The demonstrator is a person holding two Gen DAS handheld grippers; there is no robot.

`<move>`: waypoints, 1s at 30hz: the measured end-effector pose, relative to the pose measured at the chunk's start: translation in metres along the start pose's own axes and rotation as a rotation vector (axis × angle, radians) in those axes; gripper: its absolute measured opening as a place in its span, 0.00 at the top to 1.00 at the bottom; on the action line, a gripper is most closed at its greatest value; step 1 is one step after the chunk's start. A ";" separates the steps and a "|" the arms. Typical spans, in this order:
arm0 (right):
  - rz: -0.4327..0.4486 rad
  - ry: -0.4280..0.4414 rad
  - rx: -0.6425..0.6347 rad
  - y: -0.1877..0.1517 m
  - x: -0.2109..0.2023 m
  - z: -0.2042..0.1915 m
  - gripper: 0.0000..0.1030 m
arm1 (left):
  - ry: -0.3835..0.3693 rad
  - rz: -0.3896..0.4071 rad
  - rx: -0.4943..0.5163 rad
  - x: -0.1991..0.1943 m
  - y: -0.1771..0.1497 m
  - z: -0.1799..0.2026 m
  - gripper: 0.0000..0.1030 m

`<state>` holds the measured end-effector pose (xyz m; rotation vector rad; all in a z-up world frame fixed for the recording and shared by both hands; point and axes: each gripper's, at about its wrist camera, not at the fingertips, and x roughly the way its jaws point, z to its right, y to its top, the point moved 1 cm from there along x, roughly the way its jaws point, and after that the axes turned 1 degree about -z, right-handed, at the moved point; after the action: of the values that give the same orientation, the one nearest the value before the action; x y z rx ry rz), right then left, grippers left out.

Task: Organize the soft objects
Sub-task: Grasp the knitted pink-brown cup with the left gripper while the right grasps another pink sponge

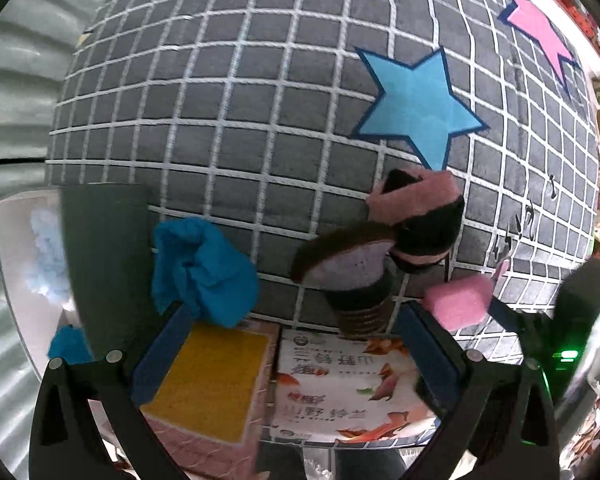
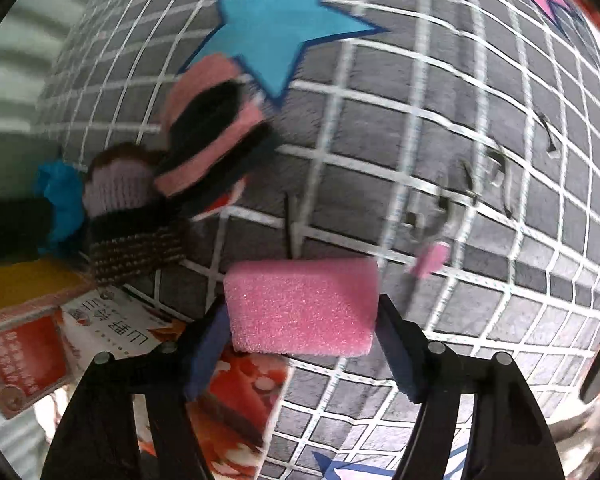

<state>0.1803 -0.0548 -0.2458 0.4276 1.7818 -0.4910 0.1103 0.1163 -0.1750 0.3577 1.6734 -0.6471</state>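
Observation:
My right gripper (image 2: 302,320) is shut on a pink sponge (image 2: 300,306) and holds it above the grey grid rug (image 2: 420,140). The sponge (image 1: 458,300) also shows in the left wrist view, held at the right. A pile of knitted socks (image 2: 172,168) in pink, black and lilac lies on the rug; it shows in the left wrist view (image 1: 380,240) too. A crumpled blue cloth (image 1: 204,272) lies left of the socks. My left gripper (image 1: 296,336) is open and empty, above a yellow pad (image 1: 212,380) and a printed packet (image 1: 340,392).
A white bin (image 1: 28,264) with a pale blue fluffy item and a dark panel (image 1: 104,256) stands at the left. A red printed box (image 2: 24,364) lies at the rug's near left. Corrugated wall at the left. Cluttered shelves at the far right.

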 end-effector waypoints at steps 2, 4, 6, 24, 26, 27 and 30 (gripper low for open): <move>0.015 0.023 0.041 -0.006 -0.006 0.015 0.30 | 0.016 -0.011 0.002 0.008 0.001 0.006 0.00; 0.028 0.040 0.078 -0.013 -0.012 0.029 0.30 | 0.043 -0.025 0.011 0.018 0.001 0.015 0.00; 0.036 0.053 0.105 -0.015 -0.018 0.038 0.30 | 0.066 -0.037 0.037 0.030 0.001 0.024 0.00; 0.075 0.163 0.183 -0.029 -0.083 0.088 0.30 | 0.075 0.003 0.147 0.049 0.007 0.082 0.50; 0.082 0.165 0.182 -0.031 -0.087 0.088 0.30 | 0.071 0.033 0.145 0.042 -0.001 0.084 0.51; 0.084 0.166 0.183 -0.029 -0.088 0.086 0.30 | 0.071 0.044 0.146 0.037 -0.006 0.081 0.51; 0.092 0.168 0.192 -0.029 -0.091 0.085 0.30 | 0.066 0.098 0.155 0.019 -0.017 0.079 0.51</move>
<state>0.2573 -0.1277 -0.1749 0.6997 1.8733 -0.5771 0.1598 0.0533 -0.1975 0.5737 1.6609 -0.7005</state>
